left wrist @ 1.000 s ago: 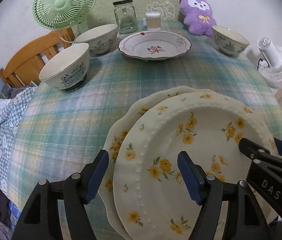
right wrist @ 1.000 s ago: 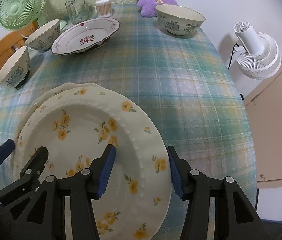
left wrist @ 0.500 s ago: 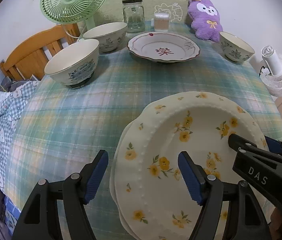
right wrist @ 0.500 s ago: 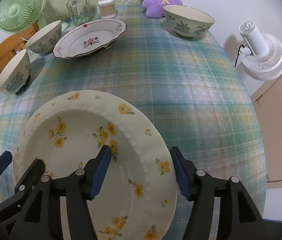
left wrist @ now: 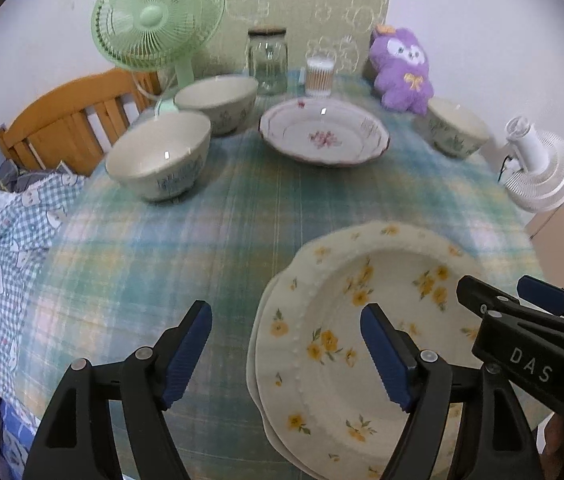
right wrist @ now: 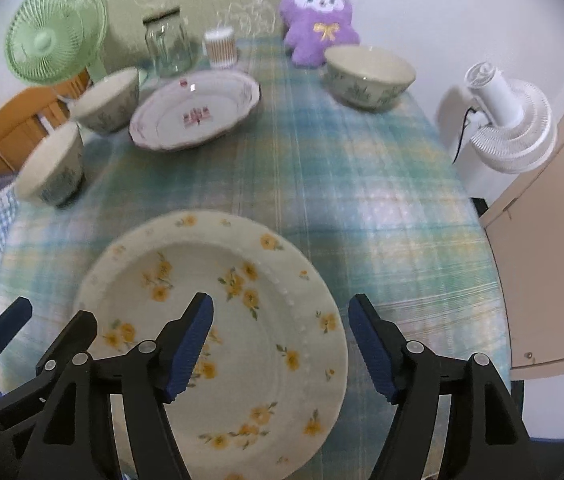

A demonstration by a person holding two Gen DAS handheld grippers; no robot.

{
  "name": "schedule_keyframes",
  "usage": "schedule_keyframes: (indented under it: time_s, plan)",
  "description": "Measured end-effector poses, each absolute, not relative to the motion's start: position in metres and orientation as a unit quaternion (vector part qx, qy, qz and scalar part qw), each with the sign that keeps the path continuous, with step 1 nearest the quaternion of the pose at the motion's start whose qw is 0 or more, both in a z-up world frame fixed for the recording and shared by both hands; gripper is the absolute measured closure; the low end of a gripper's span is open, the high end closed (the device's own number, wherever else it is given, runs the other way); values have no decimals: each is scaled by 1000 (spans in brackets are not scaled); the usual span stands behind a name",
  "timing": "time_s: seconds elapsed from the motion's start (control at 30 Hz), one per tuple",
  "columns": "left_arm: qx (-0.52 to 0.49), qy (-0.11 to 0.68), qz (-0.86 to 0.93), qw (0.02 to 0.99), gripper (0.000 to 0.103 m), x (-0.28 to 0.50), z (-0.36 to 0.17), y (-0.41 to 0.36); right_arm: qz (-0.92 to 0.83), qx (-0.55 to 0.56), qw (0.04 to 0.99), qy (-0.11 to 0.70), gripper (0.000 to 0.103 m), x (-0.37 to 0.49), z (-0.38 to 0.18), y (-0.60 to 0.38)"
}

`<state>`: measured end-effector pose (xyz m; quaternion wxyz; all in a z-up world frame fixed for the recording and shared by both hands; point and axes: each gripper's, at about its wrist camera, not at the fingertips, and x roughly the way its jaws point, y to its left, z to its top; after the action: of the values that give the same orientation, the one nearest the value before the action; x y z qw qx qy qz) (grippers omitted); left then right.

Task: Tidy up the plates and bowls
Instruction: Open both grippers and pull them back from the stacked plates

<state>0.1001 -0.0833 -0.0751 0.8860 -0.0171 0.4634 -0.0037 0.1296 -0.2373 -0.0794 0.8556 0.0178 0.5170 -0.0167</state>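
A cream plate with yellow flowers (left wrist: 362,280) (right wrist: 217,272) lies on a second, scalloped plate whose rim (left wrist: 251,368) peeks out at the left, near the table's front edge. My left gripper (left wrist: 286,356) hovers over the stack's left rim and my right gripper (right wrist: 279,350) over its right rim. Both sets of jaws are opening, and no pad presses on the plate. A red-flowered plate (left wrist: 324,136) (right wrist: 195,110) sits at the back. Two bowls (left wrist: 159,156) (left wrist: 217,102) stand at the left, a third bowl (left wrist: 456,130) (right wrist: 370,74) at the back right.
The plaid tablecloth (left wrist: 201,248) covers the table. Along the back stand a green fan (left wrist: 157,16), a glass jar (left wrist: 267,62), a cotton-swab pot (left wrist: 319,76) and a purple plush (left wrist: 404,72). A white fan (right wrist: 510,124) is off the right edge, a wooden headboard (left wrist: 61,124) off the left.
Both grippers have risen and drawn back from the plates. The right jaws have widened clearly, the left slightly. The top plate, earlier offset, now lies squarely on the lower one.
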Motion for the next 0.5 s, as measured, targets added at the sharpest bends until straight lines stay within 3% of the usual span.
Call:
schedule_keyframes:
  time_s: [0.5]
  plan:
    - [-36, 414, -5, 909, 24, 113, -13, -61, -13, 37, 897, 440, 30, 126, 6, -223]
